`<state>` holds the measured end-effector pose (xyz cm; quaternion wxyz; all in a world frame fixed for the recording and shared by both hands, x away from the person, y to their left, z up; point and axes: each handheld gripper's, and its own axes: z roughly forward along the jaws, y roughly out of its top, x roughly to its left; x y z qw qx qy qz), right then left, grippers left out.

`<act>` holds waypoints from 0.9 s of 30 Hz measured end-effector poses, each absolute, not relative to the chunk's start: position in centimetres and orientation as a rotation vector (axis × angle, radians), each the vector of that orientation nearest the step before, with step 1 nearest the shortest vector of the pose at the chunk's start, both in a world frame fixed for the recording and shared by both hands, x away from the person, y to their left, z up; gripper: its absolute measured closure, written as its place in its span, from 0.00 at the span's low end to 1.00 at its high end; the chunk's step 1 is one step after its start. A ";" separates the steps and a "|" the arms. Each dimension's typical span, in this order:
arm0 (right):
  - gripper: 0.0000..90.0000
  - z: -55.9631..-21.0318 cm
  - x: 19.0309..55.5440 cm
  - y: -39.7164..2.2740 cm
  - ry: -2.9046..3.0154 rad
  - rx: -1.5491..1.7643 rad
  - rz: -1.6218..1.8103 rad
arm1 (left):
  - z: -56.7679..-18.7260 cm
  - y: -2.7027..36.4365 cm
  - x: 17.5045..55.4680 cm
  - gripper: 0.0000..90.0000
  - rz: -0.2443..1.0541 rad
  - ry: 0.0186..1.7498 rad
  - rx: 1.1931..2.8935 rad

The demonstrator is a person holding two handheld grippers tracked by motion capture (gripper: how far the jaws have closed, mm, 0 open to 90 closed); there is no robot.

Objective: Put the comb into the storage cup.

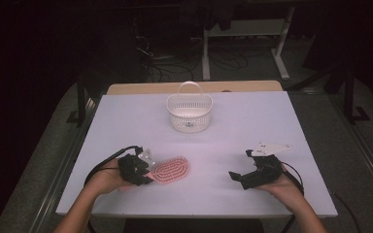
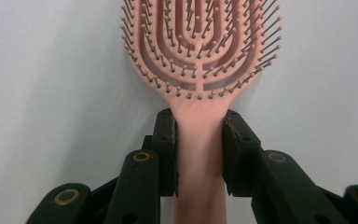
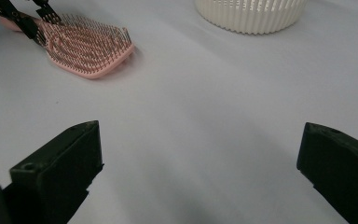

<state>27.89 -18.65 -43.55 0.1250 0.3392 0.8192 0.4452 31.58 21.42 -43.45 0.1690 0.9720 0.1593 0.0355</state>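
jaws of left gripper [image 2: 199,154] clamp pink hairbrush [image 2: 200,56] at its handle neck; stiff, light plastic. right gripper [image 3: 200,172] jaws spread, empty.

This looks like a lab or recording workspace rather than a home: a plain white table [image 1: 252,121] stands lit in an otherwise dark room, set against a wooden desk edge [image 1: 141,88] at twelve o'clock. Beyond it, loose cables [image 1: 167,65] sprawl over the grey floor, and the white metal legs of a bench [image 1: 206,53] rise at about one o'clock. Dark stand feet [image 1: 75,116] sit at ten o'clock.
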 end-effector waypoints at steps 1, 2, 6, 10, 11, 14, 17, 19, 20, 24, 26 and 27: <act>0.00 -43.5 27.9 -18.7 2.386 0.990 1.299 | -43.5 21.5 31.6 0.79 0.099 0.459 2.758; 0.00 -43.5 27.9 -18.7 2.385 0.990 1.299 | -43.5 21.5 31.6 0.79 0.099 0.461 2.753; 0.00 -43.5 28.0 -18.7 2.386 0.989 1.298 | -43.5 21.6 31.6 0.79 0.097 0.474 2.737; 0.00 -43.5 28.0 -18.7 2.386 0.991 1.298 | -43.5 21.6 31.6 0.79 0.103 0.489 2.728; 0.00 -43.5 28.0 -18.7 2.385 0.991 1.299 | -43.5 21.6 31.6 0.79 0.107 0.499 2.722; 0.00 -43.5 27.9 -18.8 2.383 0.993 1.300 | -43.4 21.6 31.7 0.79 0.111 0.519 2.705; 0.00 -43.5 27.9 -18.8 2.380 0.993 1.301 | -43.3 21.7 31.7 0.79 0.113 0.538 2.681; 0.00 -43.5 27.9 -18.8 2.379 0.993 1.303 | -43.2 21.7 31.8 0.79 0.116 0.550 2.670; 0.00 -43.5 27.9 -18.8 2.379 0.992 1.301 | -43.1 21.8 31.8 0.79 0.124 0.551 2.662; 0.00 -43.4 27.9 -18.9 2.376 0.994 1.304 | -42.8 21.9 31.9 0.79 0.129 0.573 2.626; 0.00 -43.5 27.9 -18.9 2.377 0.993 1.302 | -42.7 22.0 31.9 0.79 0.133 0.580 2.612; 0.00 -43.4 27.9 -18.9 2.376 0.994 1.302 | -42.7 22.0 31.9 0.79 0.135 0.585 2.604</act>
